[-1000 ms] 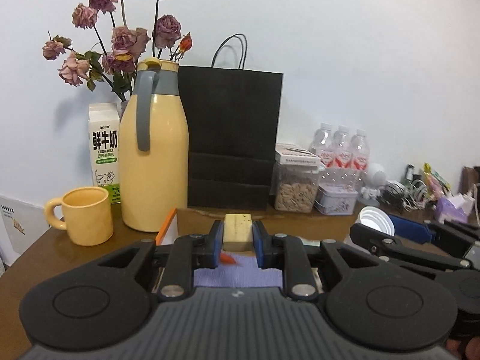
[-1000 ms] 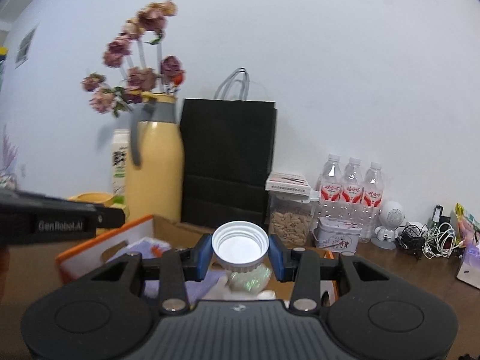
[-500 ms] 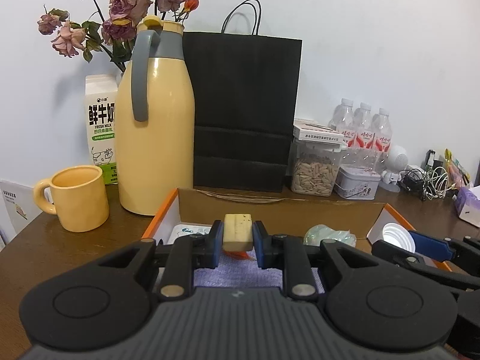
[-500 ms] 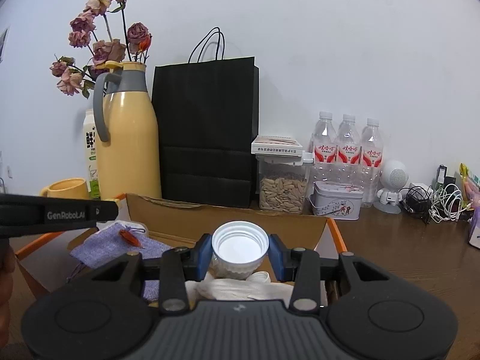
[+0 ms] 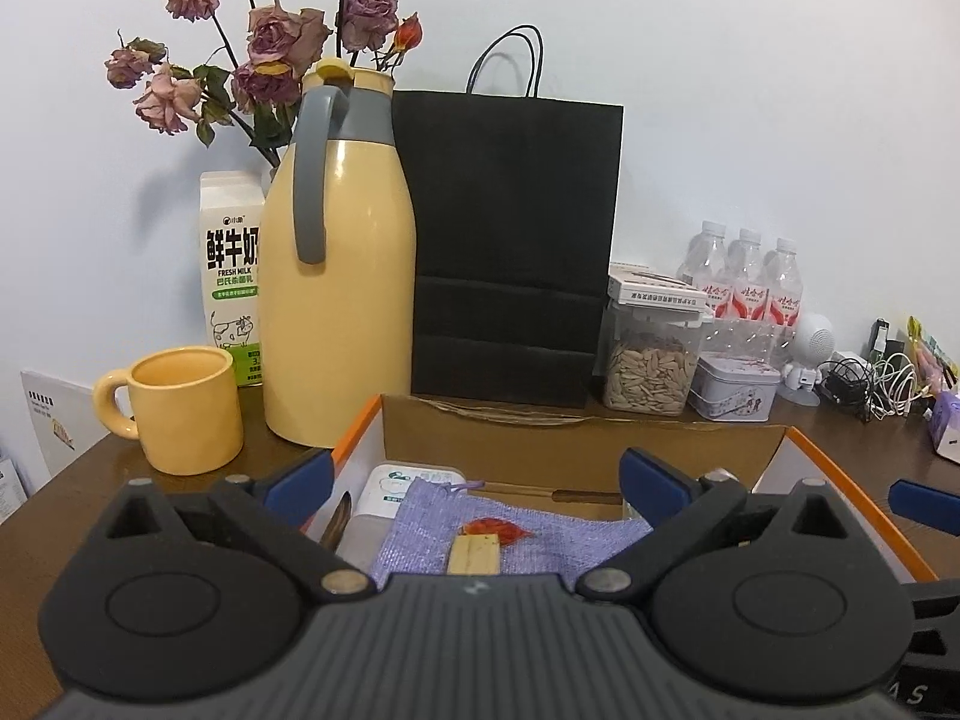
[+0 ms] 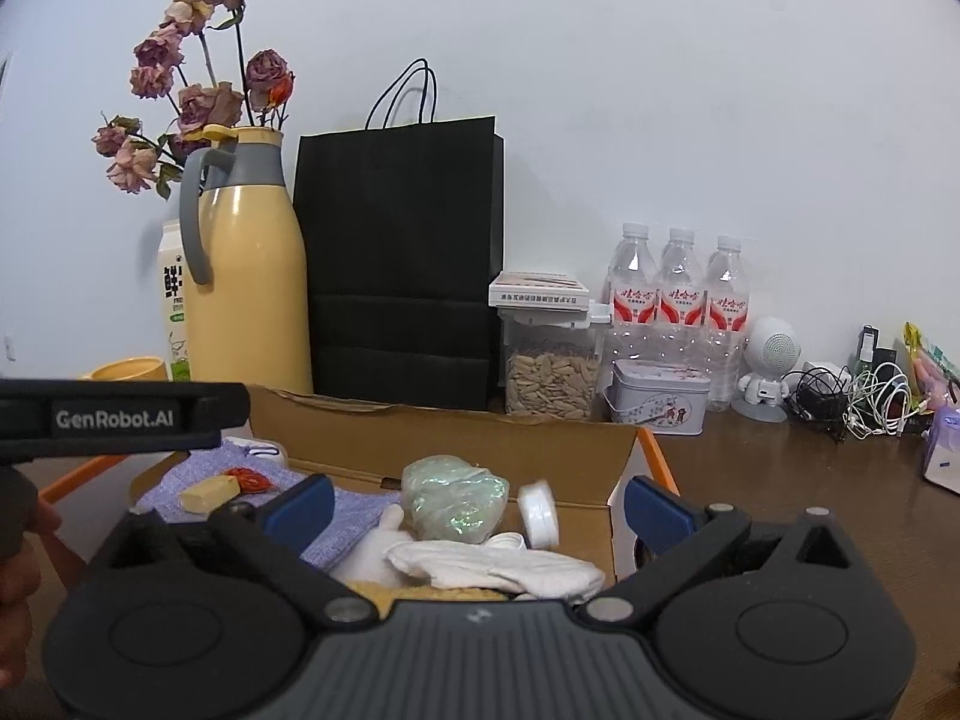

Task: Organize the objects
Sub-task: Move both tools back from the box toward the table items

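Left gripper (image 5: pixel 474 480): lower centre of its frame, blue-padded jaws spread wide, holding nothing. Below it, a pale yellow wooden block (image 5: pixel 474 553) lies on a lilac knitted cloth (image 5: pixel 540 540) inside the open cardboard box with orange edges (image 5: pixel 576 438).

Right gripper (image 6: pixel 477 504): lower centre of its frame, jaws likewise parted and empty. Between them, a white round plastic lid (image 6: pixel 538 514) stands on edge beside an iridescent crumpled wrapper (image 6: pixel 453 498), above white folded cloths (image 6: pixel 498 567).

Behind the box, upper left: tall yellow thermos jug (image 5: pixel 339 276); centre: black paper bag (image 5: pixel 510 252).
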`<action>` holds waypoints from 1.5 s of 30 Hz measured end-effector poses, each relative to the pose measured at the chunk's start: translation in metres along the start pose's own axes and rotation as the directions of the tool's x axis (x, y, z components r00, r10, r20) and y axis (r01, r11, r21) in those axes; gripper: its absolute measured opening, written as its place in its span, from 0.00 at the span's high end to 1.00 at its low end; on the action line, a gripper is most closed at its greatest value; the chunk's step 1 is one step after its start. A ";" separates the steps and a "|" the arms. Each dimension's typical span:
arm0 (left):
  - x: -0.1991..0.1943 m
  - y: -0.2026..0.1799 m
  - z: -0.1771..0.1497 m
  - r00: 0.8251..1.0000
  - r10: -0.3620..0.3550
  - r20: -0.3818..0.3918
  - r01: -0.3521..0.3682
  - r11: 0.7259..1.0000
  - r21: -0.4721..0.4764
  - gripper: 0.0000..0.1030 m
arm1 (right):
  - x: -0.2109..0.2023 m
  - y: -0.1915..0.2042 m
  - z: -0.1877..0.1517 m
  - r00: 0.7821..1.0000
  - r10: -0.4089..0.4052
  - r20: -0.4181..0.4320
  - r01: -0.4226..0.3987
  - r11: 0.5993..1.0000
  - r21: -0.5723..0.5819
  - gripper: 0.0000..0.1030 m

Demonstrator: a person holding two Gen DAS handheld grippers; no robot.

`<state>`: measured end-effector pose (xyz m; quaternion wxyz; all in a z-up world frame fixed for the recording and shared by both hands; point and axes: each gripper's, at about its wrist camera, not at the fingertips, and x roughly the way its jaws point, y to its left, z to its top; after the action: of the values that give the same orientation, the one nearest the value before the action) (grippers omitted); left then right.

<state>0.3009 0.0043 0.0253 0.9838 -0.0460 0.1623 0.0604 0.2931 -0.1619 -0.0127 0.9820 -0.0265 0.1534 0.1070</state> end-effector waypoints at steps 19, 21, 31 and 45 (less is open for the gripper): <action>-0.020 0.004 -0.006 0.998 -0.020 0.062 0.021 1.000 -0.010 0.00 | -0.018 -0.006 0.001 0.999 0.003 0.040 -0.003 1.000 -0.009 0.00; -0.024 0.007 -0.008 0.998 -0.015 0.057 0.015 1.000 -0.007 0.00 | -0.023 -0.008 0.001 0.999 0.005 0.048 -0.005 1.000 -0.014 0.00; -0.059 0.024 -0.019 0.998 -0.012 0.057 0.013 1.000 -0.014 0.00 | -0.053 -0.014 -0.002 0.993 -0.001 0.121 0.002 1.000 -0.009 0.00; -0.105 0.045 -0.048 1.000 0.018 0.016 -0.018 1.000 -0.007 0.00 | -0.093 0.002 -0.032 0.997 0.056 0.061 -0.051 0.995 -0.080 0.00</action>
<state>0.1812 0.0330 0.0111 0.9843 -0.0474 0.1547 0.0702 0.1966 -0.1816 -0.0146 0.9813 -0.0574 0.1186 0.1401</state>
